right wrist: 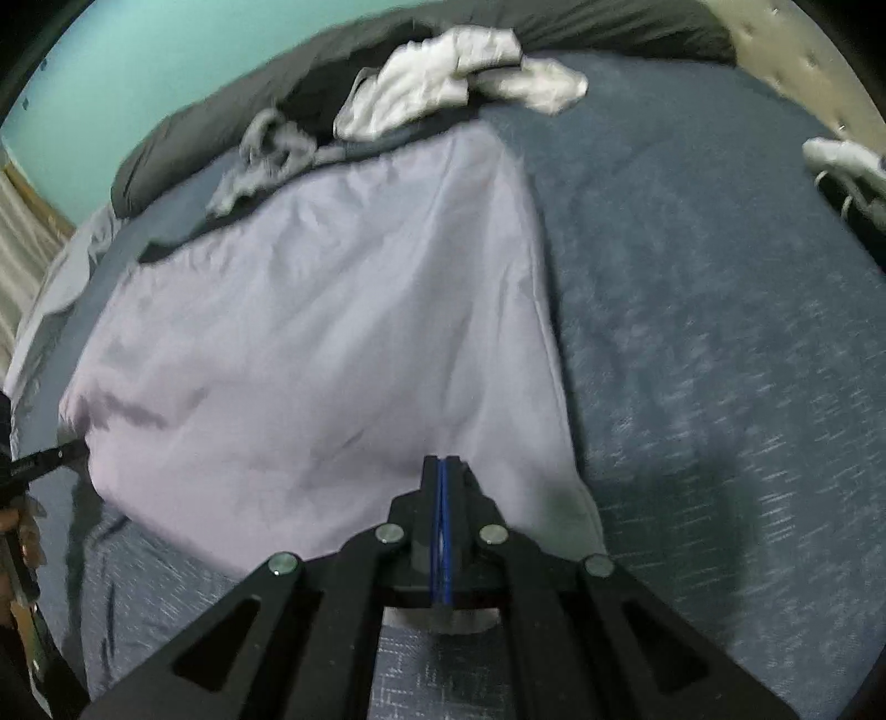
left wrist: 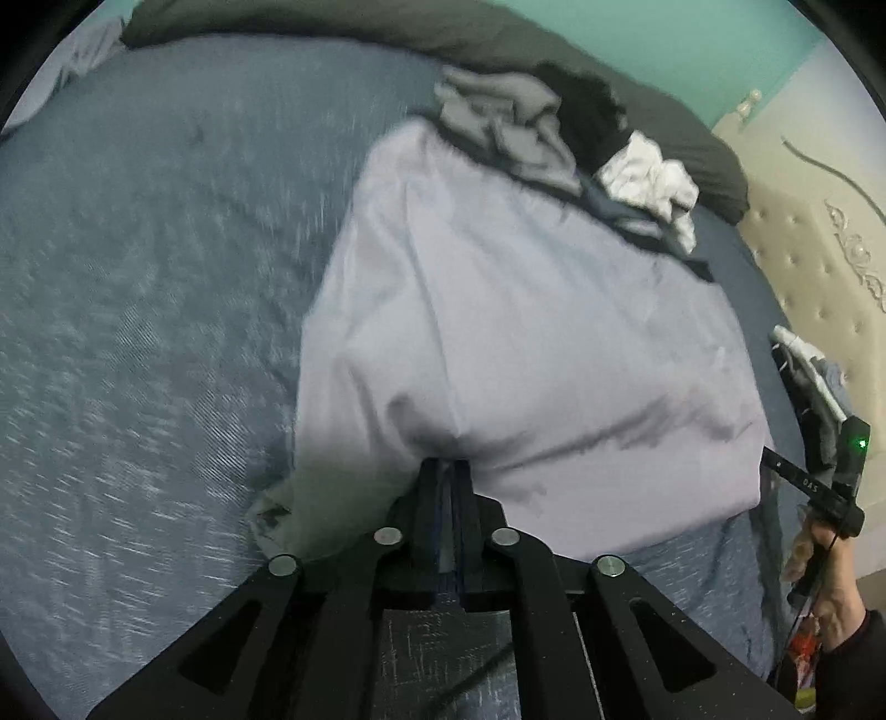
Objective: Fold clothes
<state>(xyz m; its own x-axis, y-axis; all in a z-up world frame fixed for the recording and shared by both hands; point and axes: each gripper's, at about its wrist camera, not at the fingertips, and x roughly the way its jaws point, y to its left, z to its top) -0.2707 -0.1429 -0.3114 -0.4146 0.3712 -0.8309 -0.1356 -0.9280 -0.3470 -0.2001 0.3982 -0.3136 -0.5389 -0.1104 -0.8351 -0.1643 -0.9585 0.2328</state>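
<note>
Lavender garment (left wrist: 526,332) spread across the blue bedspread (left wrist: 138,304), near edge lifted and bulging, far edge reaching a heap of unfolded clothes: grey piece (left wrist: 498,122), white piece (left wrist: 648,177), dark duvet (left wrist: 332,27) behind them. Left claw (left wrist: 444,471) clenched on the garment's near hem close to its left corner, cloth pinched between the pads. Right claw (right wrist: 441,468) likewise clamped on the same hem toward the right corner. Both pointing steeply down at the bed. From the left view, the right tool and the person's hand (left wrist: 819,565) at the far right edge, beside the tufted headboard (left wrist: 819,266).

Probably mid-fold, carrying the near hem toward the far edge. To do it well: keep both grips firm and level with one another, hold the hem taut between them so no sag forms in the middle, travel at equal pace, lay the hem squarely along the far edge short of the heap, then release. Risk, as a judgement: uneven pull skewing the fold, or dragging the lower layer along.
</note>
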